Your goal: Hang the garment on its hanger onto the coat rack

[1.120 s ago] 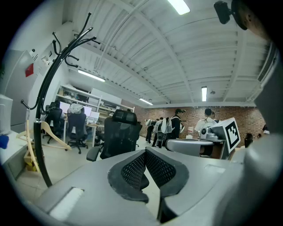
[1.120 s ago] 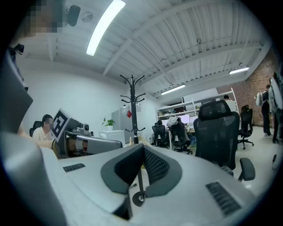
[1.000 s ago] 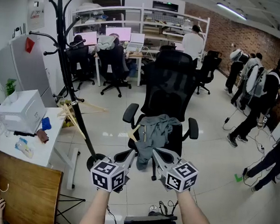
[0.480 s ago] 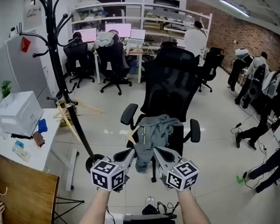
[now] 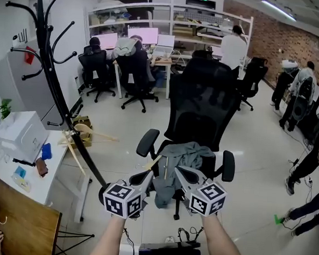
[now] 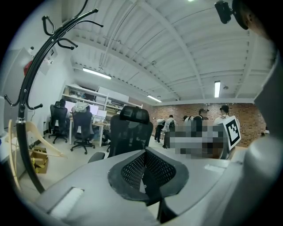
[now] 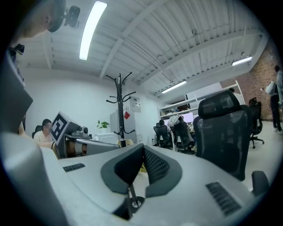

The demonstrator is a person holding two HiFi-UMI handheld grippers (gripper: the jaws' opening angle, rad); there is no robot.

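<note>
The job has not really started. The gray jacket (image 5: 182,157) on its wooden hanger (image 5: 152,164) lies on the seat of the black chair (image 5: 204,105), and nothing holds it. The left tool (image 5: 145,178) and the right tool (image 5: 181,174) hang just in front of the chair. Both have their jaws pressed together with nothing in them. The coat rack (image 5: 49,74) stands off to the left, well apart from the jacket. Grabbing the hanger, carrying it over and hooking it on are all left to do.

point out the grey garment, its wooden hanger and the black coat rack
grey crumpled garment (image 5: 182,155), head view, middle folds
pale wooden hanger (image 5: 153,163), head view, exposed end
black metal coat rack (image 5: 58,91), head view, pole
</note>
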